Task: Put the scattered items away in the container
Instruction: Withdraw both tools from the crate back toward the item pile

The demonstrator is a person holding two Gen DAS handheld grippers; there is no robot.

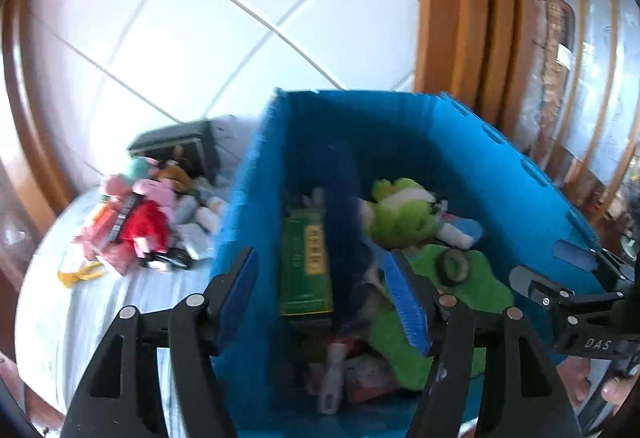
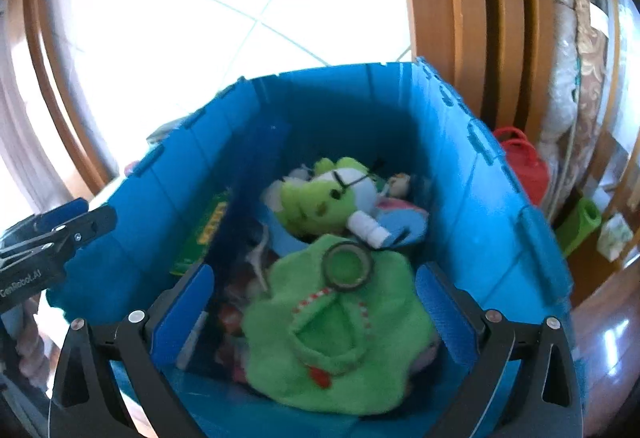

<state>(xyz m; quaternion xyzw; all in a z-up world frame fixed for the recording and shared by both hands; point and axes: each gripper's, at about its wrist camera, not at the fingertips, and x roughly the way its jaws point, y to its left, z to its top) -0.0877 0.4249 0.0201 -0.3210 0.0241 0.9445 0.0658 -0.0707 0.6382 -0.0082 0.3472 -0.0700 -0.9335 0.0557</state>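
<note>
A blue plastic crate (image 1: 492,158) (image 2: 472,174) holds a green plush frog (image 1: 400,214) (image 2: 320,198), a green cloth (image 2: 336,334) (image 1: 472,290), a tape roll (image 2: 347,265), a small white bottle (image 2: 368,230) and a green box (image 1: 306,266). My left gripper (image 1: 326,298) is open and empty over the crate's left wall. My right gripper (image 2: 314,310) is open and empty above the green cloth; it also shows in the left wrist view (image 1: 560,278). A pile of scattered toys (image 1: 144,226) lies on the white cloth left of the crate.
A dark box (image 1: 180,146) sits behind the toy pile. A wooden door frame (image 2: 460,18) stands behind the crate. A red bag (image 2: 520,166) and a green roll (image 2: 580,226) lie to the crate's right. The floor is white tile (image 1: 200,18).
</note>
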